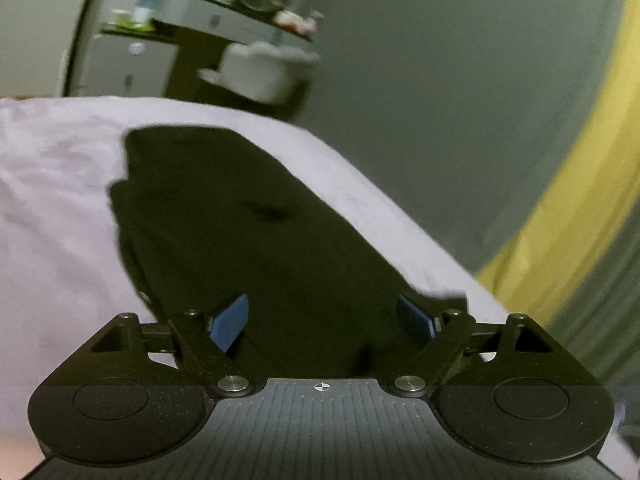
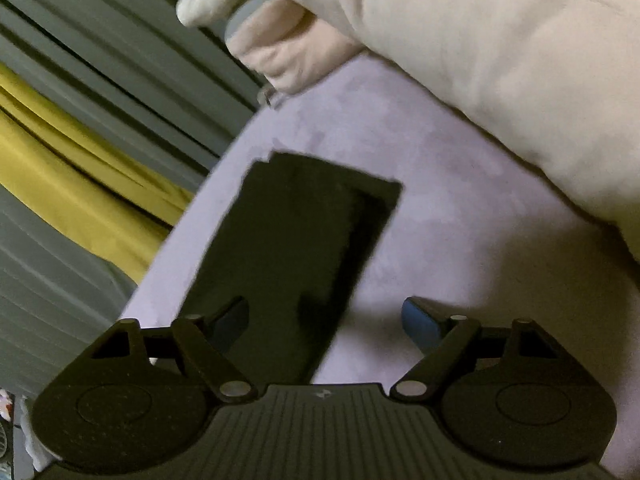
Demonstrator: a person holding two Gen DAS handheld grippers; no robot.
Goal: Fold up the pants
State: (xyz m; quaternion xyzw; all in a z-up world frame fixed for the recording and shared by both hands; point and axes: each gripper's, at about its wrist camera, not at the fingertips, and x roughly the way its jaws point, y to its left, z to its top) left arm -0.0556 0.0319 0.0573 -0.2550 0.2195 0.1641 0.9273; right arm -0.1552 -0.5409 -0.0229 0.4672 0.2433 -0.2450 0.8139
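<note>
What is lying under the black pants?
The pants lie flat on a lilac bed sheet, visible all around them. The sheet directly beneath is covered and cannot be seen.

Pants (image 2: 296,248) flat on bed (image 2: 460,208), near its edge; duvet (image 2: 500,60) heaped behind, curtain (image 2: 80,168) beside.

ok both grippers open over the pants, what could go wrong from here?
1. The black pants lie near the bed edge; a pull toward it may drag them off.
2. The open left gripper and right gripper could pinch the lilac sheet along with the fabric.
3. Blur plus black-on-black hides layer edges.
</note>
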